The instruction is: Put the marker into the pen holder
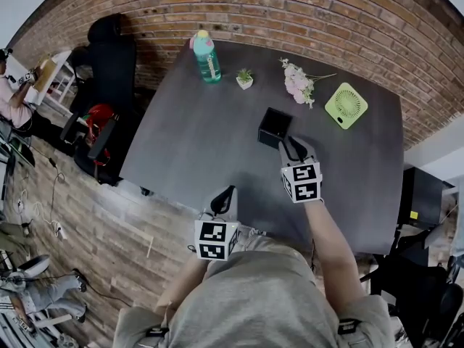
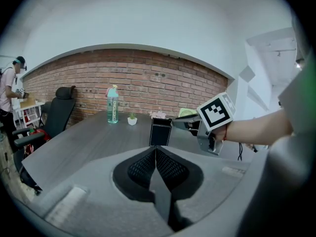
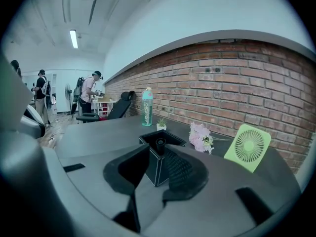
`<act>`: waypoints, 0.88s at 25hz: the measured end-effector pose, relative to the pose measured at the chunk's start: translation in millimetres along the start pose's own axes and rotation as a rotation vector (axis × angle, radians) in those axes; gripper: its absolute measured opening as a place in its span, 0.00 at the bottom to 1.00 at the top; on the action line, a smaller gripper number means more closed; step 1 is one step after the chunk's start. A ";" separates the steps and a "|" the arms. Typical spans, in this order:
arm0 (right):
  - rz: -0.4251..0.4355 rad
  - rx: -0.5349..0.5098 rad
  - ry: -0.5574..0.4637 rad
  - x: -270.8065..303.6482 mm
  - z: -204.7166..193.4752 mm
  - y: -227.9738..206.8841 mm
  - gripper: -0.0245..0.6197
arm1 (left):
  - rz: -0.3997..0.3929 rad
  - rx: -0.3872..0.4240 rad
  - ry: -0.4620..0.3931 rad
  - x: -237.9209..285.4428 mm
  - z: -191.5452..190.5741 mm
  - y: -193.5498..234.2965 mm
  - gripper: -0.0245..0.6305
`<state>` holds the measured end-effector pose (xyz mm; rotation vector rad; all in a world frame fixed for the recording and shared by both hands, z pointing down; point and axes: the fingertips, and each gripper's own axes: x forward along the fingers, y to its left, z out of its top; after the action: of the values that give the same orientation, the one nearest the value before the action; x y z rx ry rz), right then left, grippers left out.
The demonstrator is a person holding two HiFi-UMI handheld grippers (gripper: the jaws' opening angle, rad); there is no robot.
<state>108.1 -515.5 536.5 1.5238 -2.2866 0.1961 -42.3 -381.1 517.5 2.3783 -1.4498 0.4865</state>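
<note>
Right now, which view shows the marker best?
The right gripper view: the marker stands in the pen holder, between the jaws of the open right claw. The head view and left gripper view show the holder, but no marker can be made out.

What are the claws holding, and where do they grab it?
The left claw is shut on nothing. The marker stands upright between the tips of the right claw, at the pen holder; whether they grip it cannot be told.

Of the dark marker (image 3: 160,143) only the round top end shows — its body is hidden inside the black square pen holder (image 3: 157,171). The print on the teal water bottle (image 3: 147,110) is too small to read.
</note>
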 end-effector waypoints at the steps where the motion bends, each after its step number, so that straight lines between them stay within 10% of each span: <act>1: -0.004 0.002 -0.006 -5.1 1.0 1.7 0.16 | -0.002 0.002 -0.003 -2.9 -0.7 -1.1 0.06; 22: -0.030 0.062 -0.195 -178.7 26.0 84.7 0.09 | -0.009 0.021 -0.072 -105.3 -29.6 -22.4 0.06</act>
<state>84.9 -336.7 451.2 1.6740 -2.4253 0.1151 -71.1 -275.5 495.6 2.4412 -1.4702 0.4202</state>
